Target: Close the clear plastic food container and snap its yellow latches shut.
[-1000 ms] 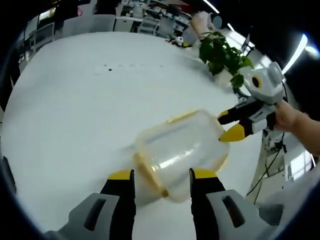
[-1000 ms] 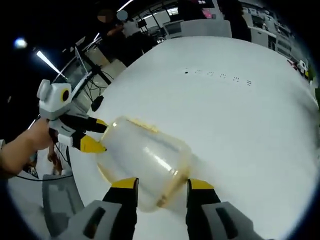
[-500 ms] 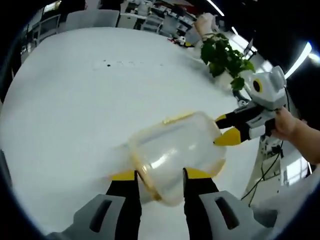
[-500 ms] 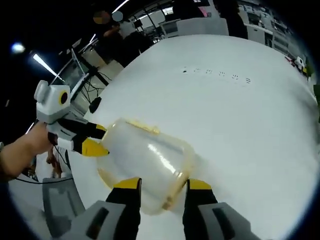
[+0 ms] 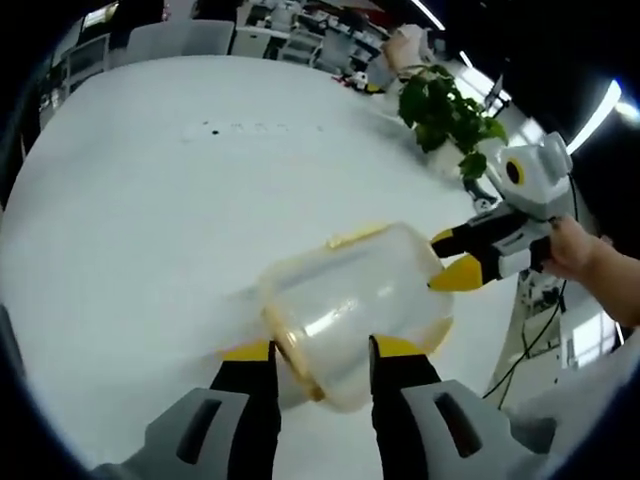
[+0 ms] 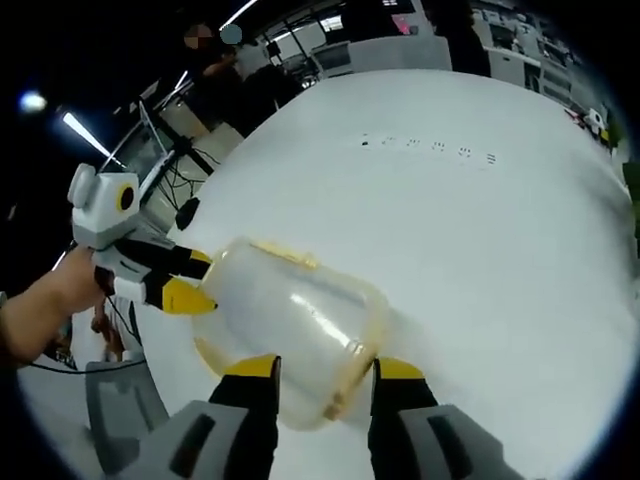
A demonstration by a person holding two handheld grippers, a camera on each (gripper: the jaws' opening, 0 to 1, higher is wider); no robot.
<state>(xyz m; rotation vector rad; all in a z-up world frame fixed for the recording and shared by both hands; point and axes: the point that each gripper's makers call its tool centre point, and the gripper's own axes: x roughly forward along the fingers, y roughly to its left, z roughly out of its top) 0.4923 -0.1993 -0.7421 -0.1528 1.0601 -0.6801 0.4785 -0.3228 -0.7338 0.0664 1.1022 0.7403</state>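
The clear plastic container (image 5: 350, 300) with a yellow rim and a yellow latch (image 5: 352, 236) sits tilted over the white table (image 5: 150, 220). My left gripper (image 5: 322, 350) is shut on its near end, one yellow-tipped jaw on each side. My right gripper (image 5: 447, 257) comes in from the right and holds the far end. In the right gripper view the container (image 6: 300, 315) lies between my right gripper's (image 6: 325, 367) jaws, which are shut on it. There the left gripper (image 6: 195, 280) meets its far end from the left, and a yellow latch (image 6: 285, 250) shows on the top edge.
A leafy green plant (image 5: 445, 110) stands near the table's far right edge. Small dark marks (image 6: 430, 148) dot the tabletop further out. Desks and chairs (image 5: 290, 30) fill the background. A person's hand (image 5: 580, 250) holds the right gripper, and a hand (image 6: 50, 300) holds the left one.
The left gripper's jaws have moved closer together around the container's end. The container and the right gripper have stayed roughly where they were.
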